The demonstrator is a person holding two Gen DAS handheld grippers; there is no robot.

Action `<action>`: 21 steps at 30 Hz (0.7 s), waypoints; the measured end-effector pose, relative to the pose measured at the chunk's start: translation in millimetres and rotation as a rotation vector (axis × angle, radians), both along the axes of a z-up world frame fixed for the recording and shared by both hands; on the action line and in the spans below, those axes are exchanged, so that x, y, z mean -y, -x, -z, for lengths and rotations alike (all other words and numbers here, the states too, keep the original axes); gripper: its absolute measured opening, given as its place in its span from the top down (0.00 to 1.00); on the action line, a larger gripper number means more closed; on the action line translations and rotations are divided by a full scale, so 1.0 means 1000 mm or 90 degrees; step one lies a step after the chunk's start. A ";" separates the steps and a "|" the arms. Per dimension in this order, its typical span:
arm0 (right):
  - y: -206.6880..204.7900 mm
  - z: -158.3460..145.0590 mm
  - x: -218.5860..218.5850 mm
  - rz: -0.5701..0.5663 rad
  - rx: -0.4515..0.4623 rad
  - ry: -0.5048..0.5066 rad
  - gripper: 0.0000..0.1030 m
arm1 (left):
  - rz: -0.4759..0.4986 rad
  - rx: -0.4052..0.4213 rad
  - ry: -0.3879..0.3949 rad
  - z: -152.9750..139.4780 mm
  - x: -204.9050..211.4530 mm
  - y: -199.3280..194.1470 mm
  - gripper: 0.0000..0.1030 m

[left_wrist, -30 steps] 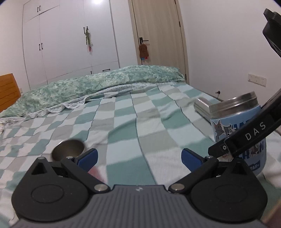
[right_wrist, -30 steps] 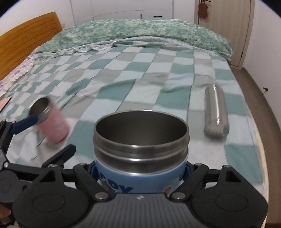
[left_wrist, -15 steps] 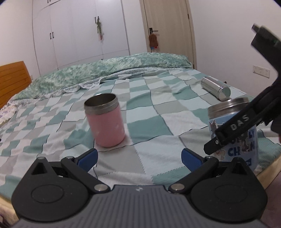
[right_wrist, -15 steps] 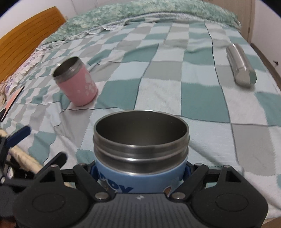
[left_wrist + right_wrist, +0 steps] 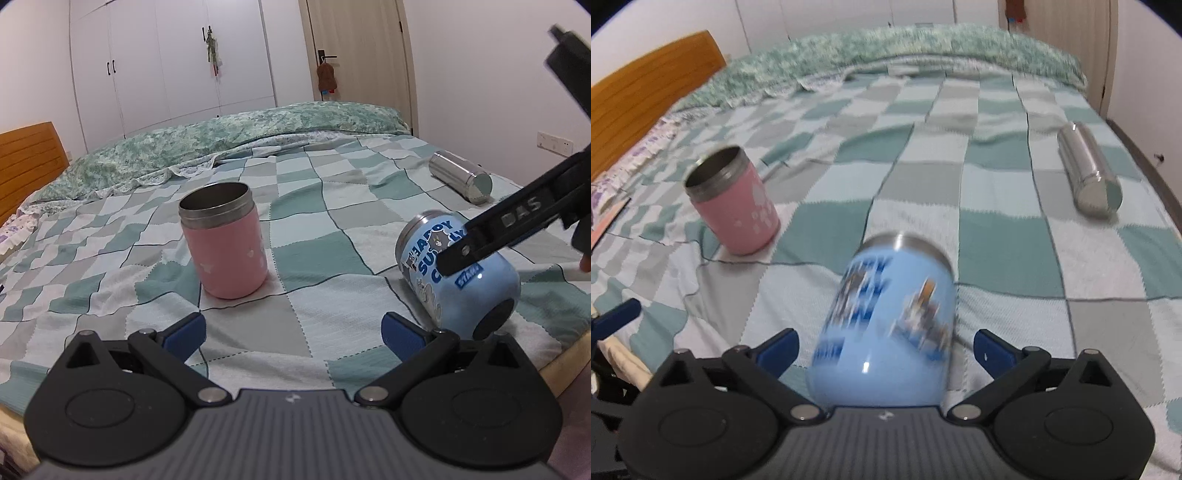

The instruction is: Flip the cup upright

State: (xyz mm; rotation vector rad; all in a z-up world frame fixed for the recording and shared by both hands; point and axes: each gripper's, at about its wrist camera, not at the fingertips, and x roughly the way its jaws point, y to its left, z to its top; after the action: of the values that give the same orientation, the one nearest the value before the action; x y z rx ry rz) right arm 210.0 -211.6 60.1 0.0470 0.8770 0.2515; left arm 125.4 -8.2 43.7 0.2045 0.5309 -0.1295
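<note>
A pink cup (image 5: 227, 242) with a steel rim stands upright on the checked bedspread; it also shows in the right wrist view (image 5: 733, 201). A blue printed cup (image 5: 890, 317) lies tipped on its side between my right gripper's fingers, its mouth pointing away and its image blurred; in the left wrist view the blue cup (image 5: 461, 280) lies at the right. My right gripper (image 5: 884, 347) is open, with gaps between its pads and the cup. My left gripper (image 5: 293, 330) is open and empty, just before the pink cup.
A steel flask (image 5: 1087, 170) lies on its side at the right of the bed (image 5: 314, 229), also in the left wrist view (image 5: 461, 181). A green quilt lies bunched at the bed's far end. The wooden headboard (image 5: 650, 90) is at the left, the bed's near edge below my grippers.
My right gripper opened and let go of the blue cup, which tipped from upright onto its side. My left gripper drew back slightly from the upright pink cup.
</note>
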 end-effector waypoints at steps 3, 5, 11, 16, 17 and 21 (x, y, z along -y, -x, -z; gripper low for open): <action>0.019 -0.008 0.015 -0.012 0.061 -0.002 0.02 | 0.000 0.001 -0.005 -0.006 0.008 0.004 0.00; 0.033 -0.012 0.028 -0.020 0.102 -0.003 0.02 | 0.000 0.002 -0.005 -0.011 0.014 0.006 0.00; 0.065 -0.010 0.070 -0.032 0.172 0.011 0.02 | 0.000 -0.008 0.010 -0.029 0.045 0.010 0.00; 0.071 0.003 0.103 -0.032 0.191 0.032 0.02 | 0.021 -0.046 0.047 -0.037 0.077 0.002 0.00; 0.071 0.006 0.110 -0.033 0.194 0.034 0.02 | 0.024 -0.055 0.049 -0.037 0.085 -0.001 0.00; 0.067 0.019 0.130 -0.043 0.211 0.046 0.02 | 0.017 -0.093 0.047 -0.036 0.110 -0.019 0.00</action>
State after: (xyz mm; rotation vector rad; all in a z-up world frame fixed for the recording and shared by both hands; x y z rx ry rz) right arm 142.8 -341.3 41.3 -0.0899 0.5572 0.2803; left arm 144.6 -118.6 79.8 0.1300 0.6682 -0.1904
